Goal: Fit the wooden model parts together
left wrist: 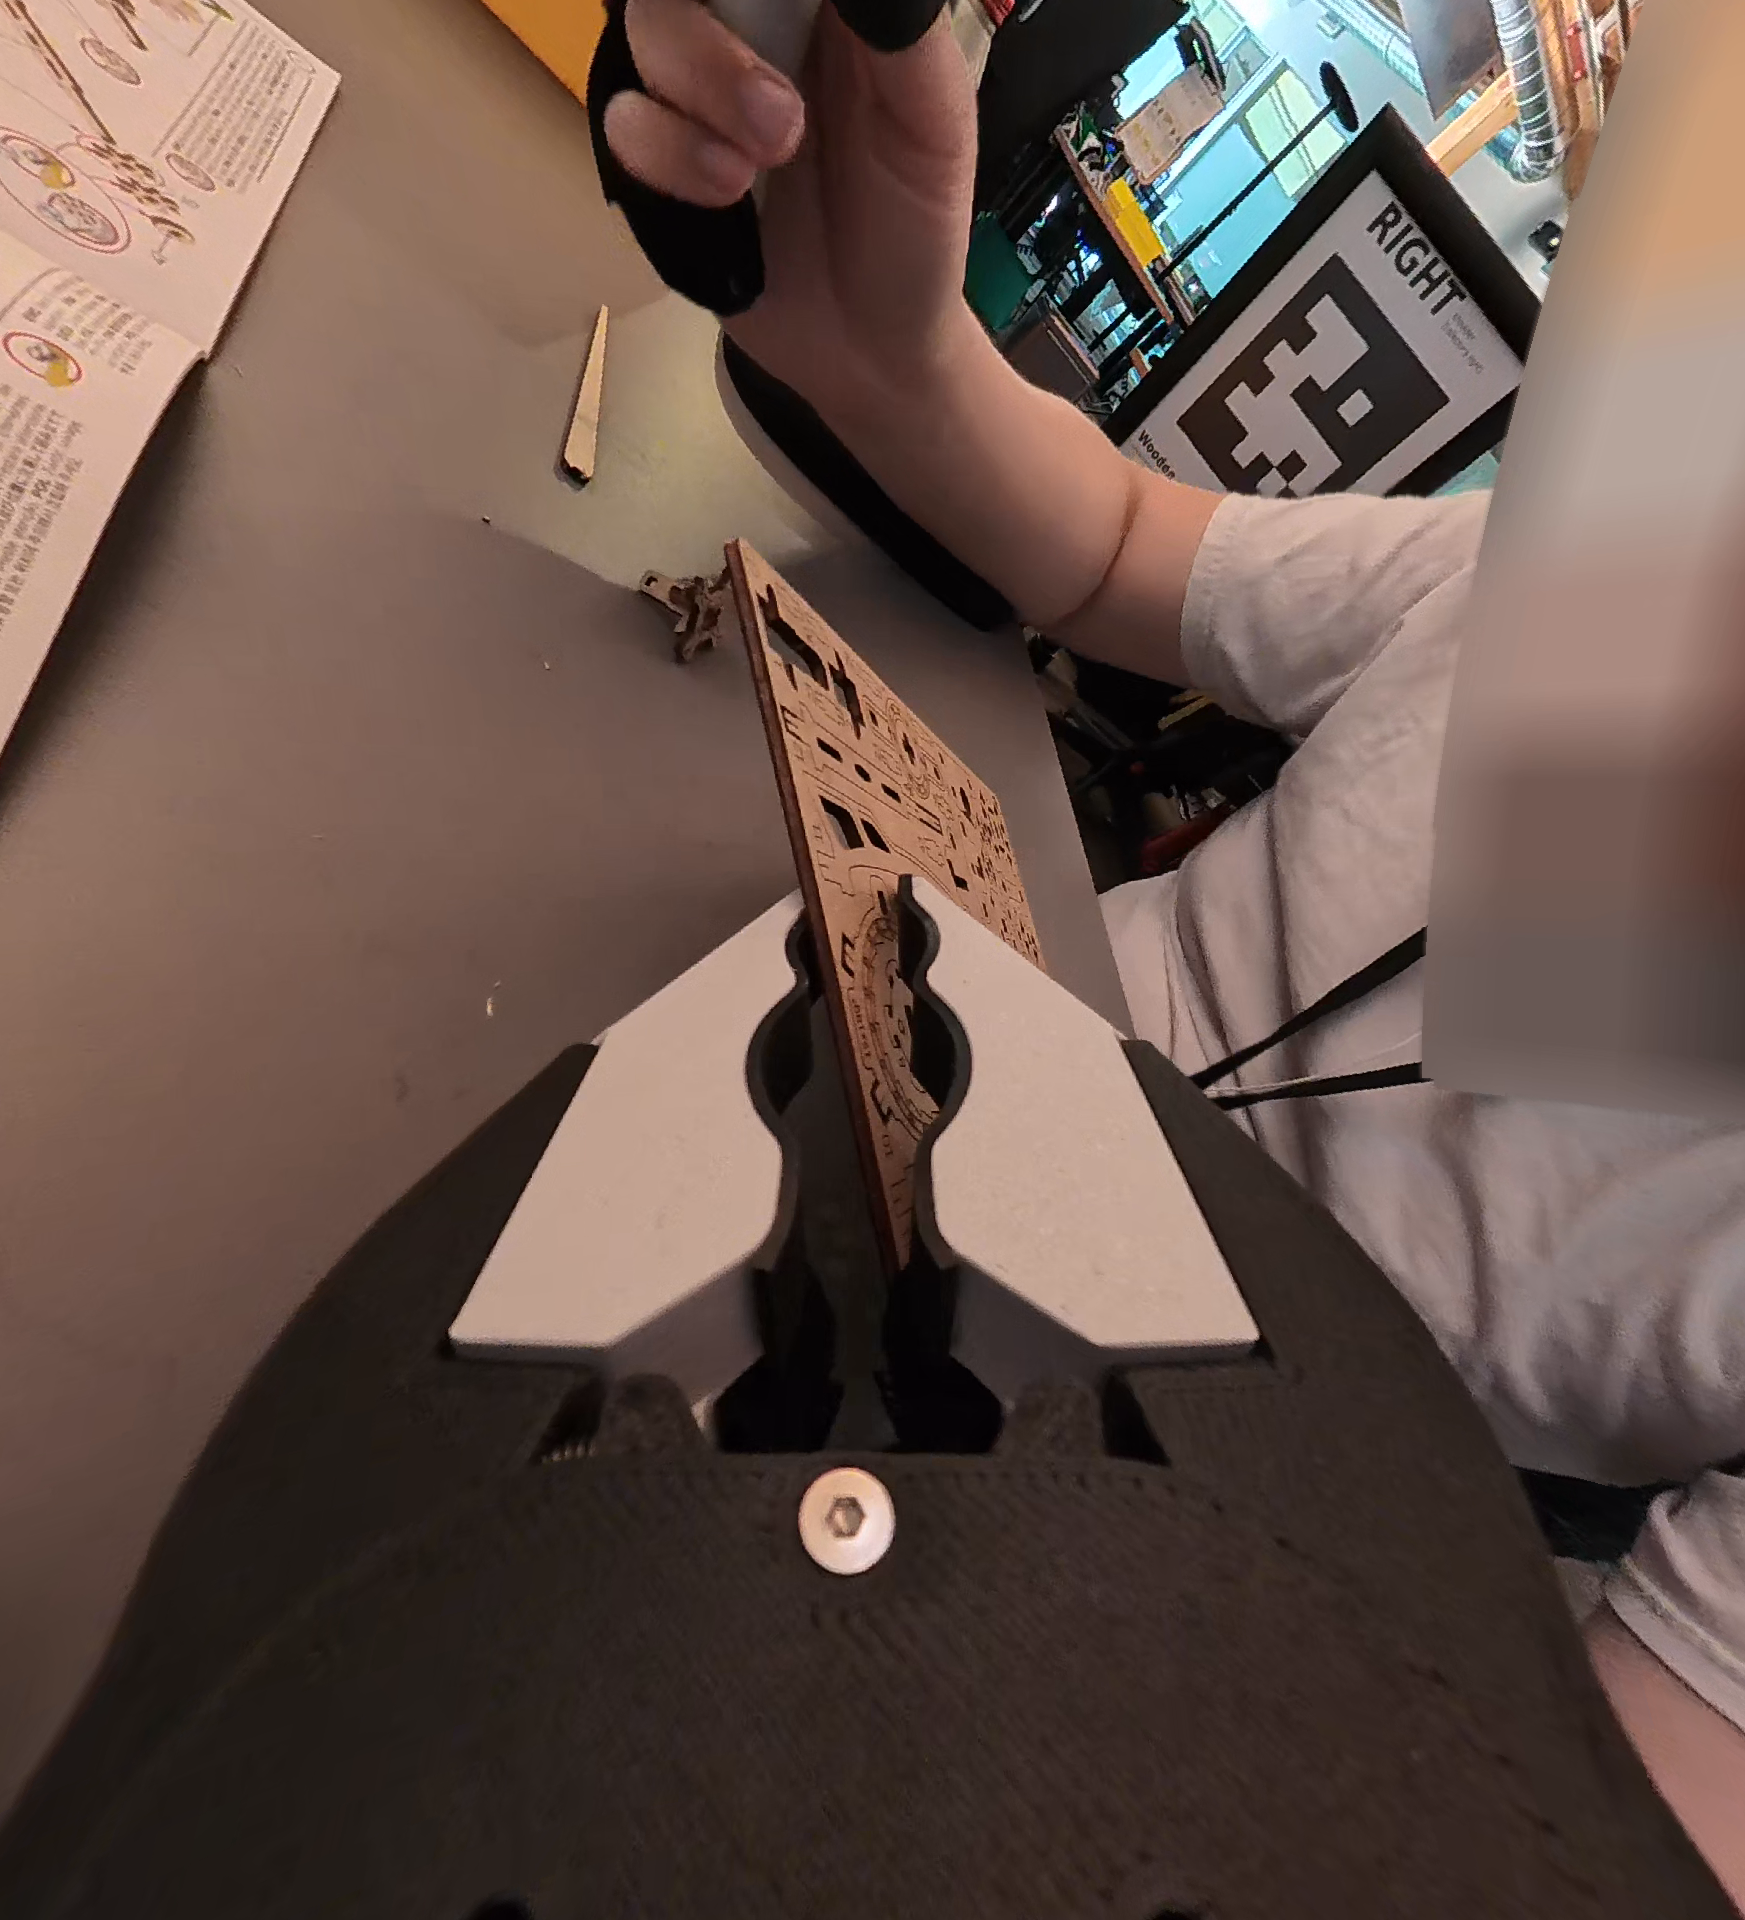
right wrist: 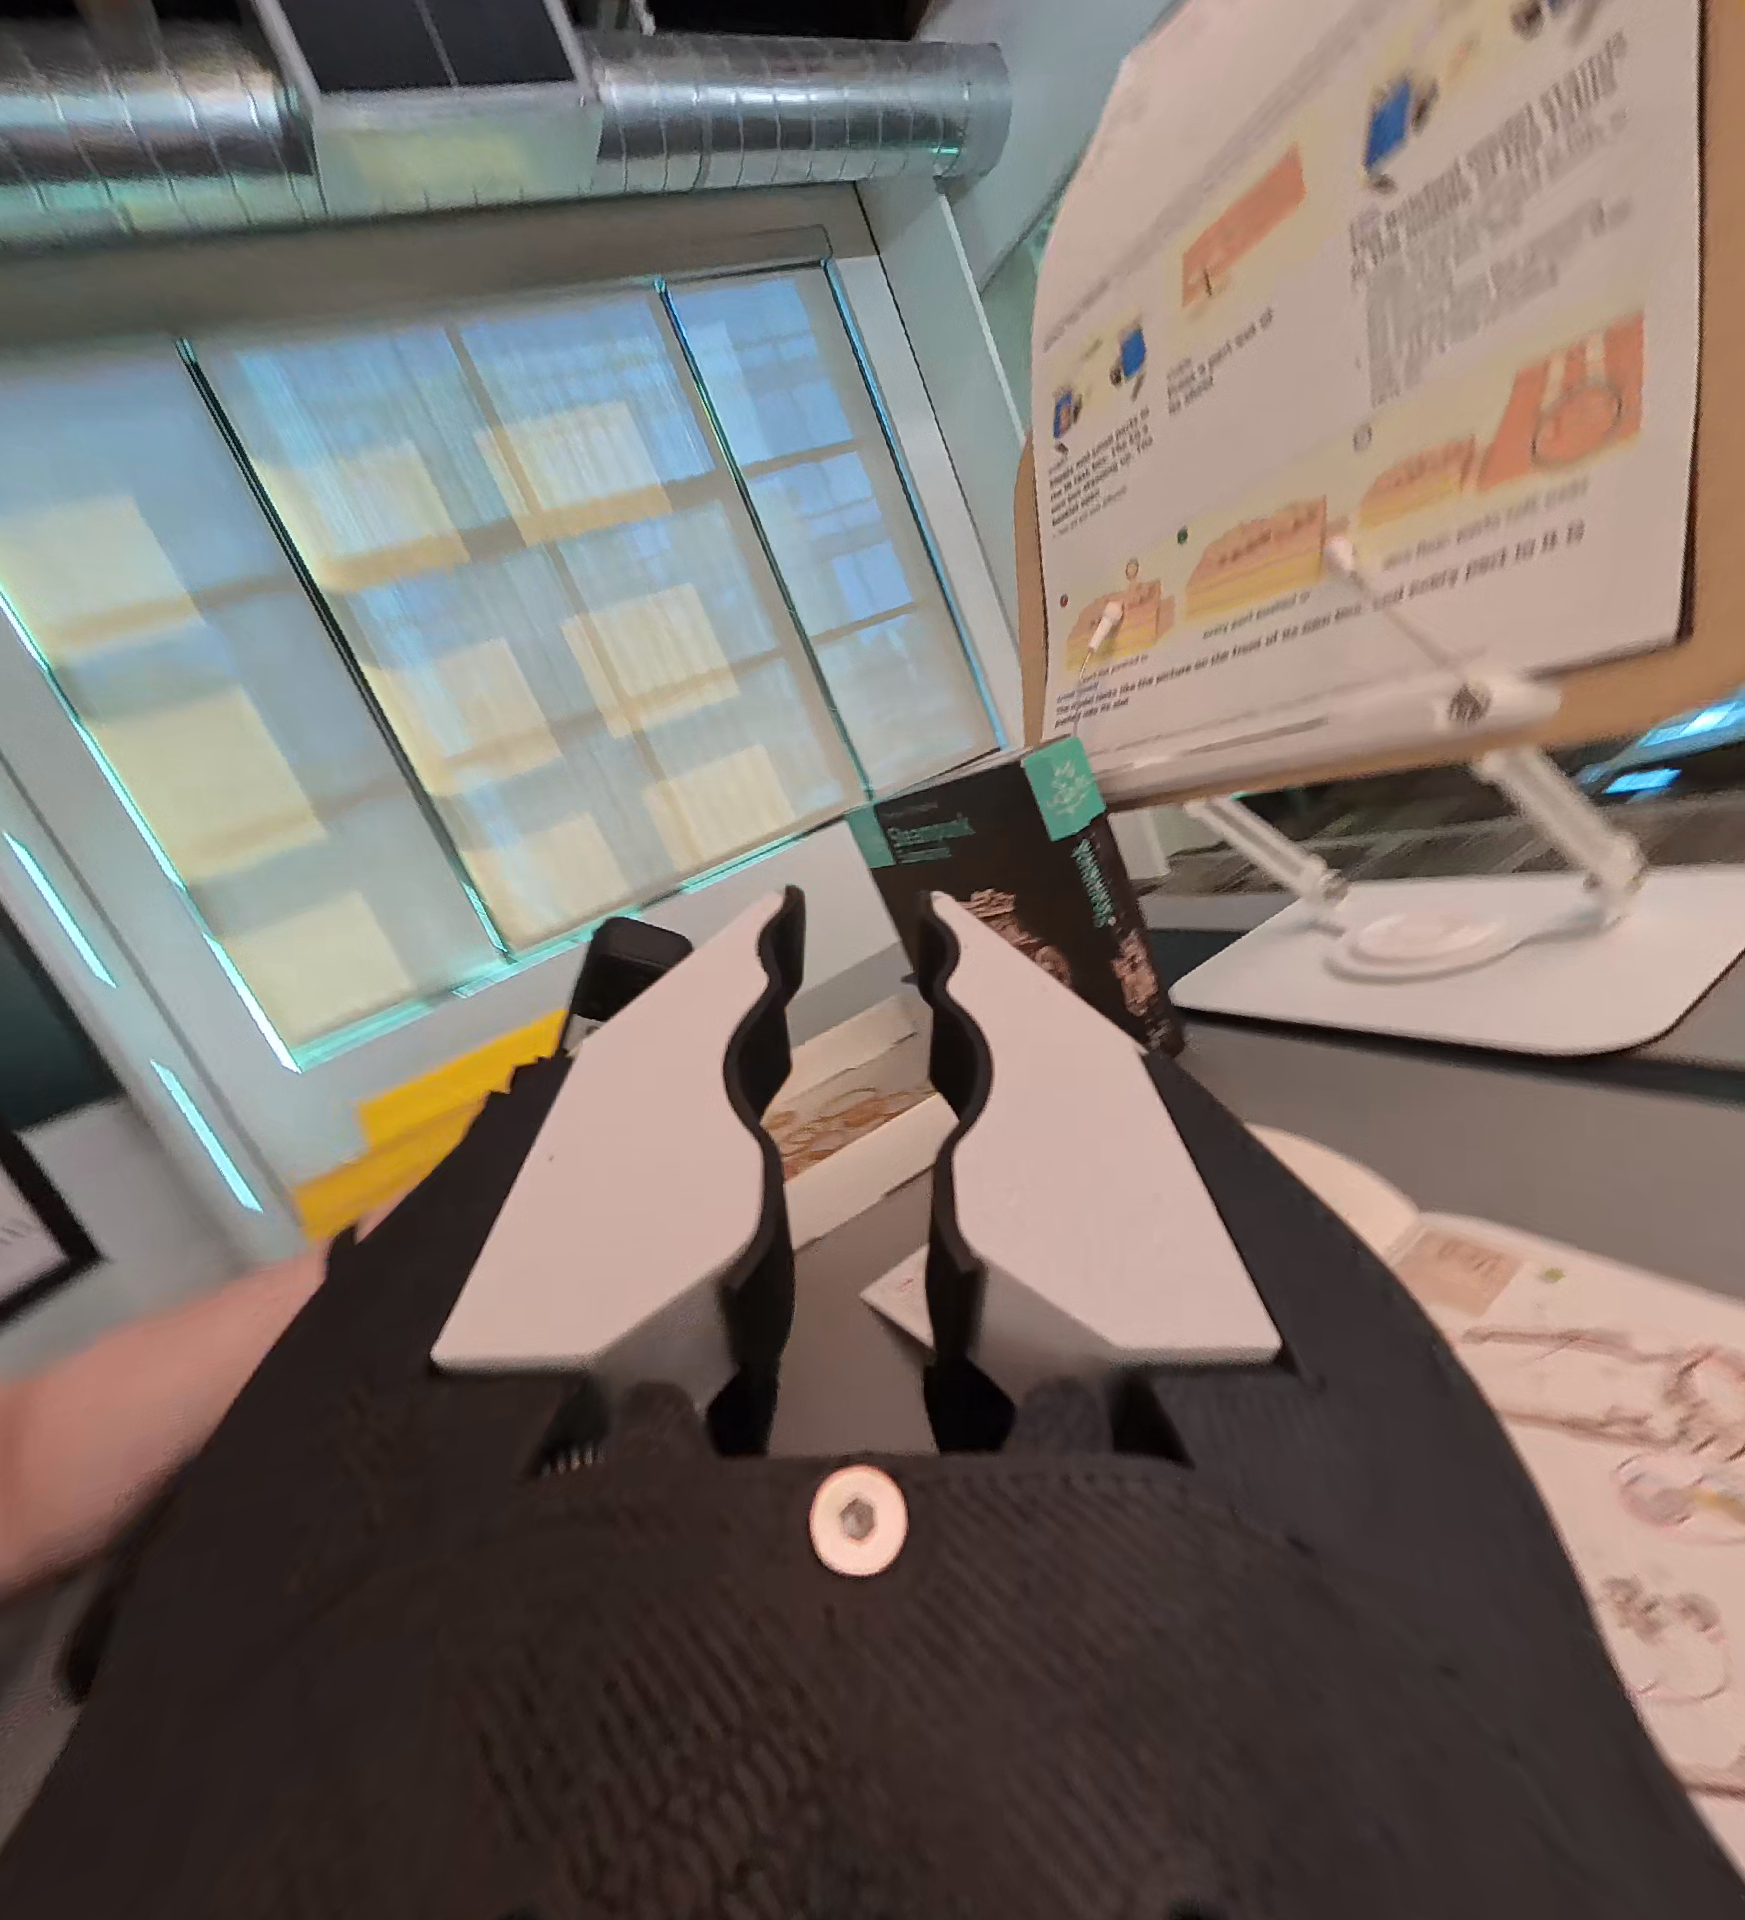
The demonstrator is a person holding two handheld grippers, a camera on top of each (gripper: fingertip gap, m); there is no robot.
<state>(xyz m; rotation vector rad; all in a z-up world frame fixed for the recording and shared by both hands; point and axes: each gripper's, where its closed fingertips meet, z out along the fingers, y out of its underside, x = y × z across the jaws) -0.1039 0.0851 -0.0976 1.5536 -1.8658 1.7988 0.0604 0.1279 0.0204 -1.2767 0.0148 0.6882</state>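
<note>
Our left gripper [left wrist: 863,925] pinches a thin laser-cut wooden sheet [left wrist: 878,790] on edge above the grey table [left wrist: 328,831]; a small cut part [left wrist: 686,615] lies beyond. Our right gripper [right wrist: 863,940], wavy pads spread, holds nothing, raised toward a dark box [right wrist: 1044,883].

In the left wrist view, the wooden sheet [left wrist: 878,852] stands on edge between the jaws of the left gripper [left wrist: 855,914], reaching forward over the worktop [left wrist: 328,831]. Just beyond its far end lies a small wooden part [left wrist: 686,615]; farther off, a wooden stick [left wrist: 585,400]. An instruction booklet [left wrist: 47,343] lies at the left. A hand [left wrist: 847,208] hangs above.
</note>
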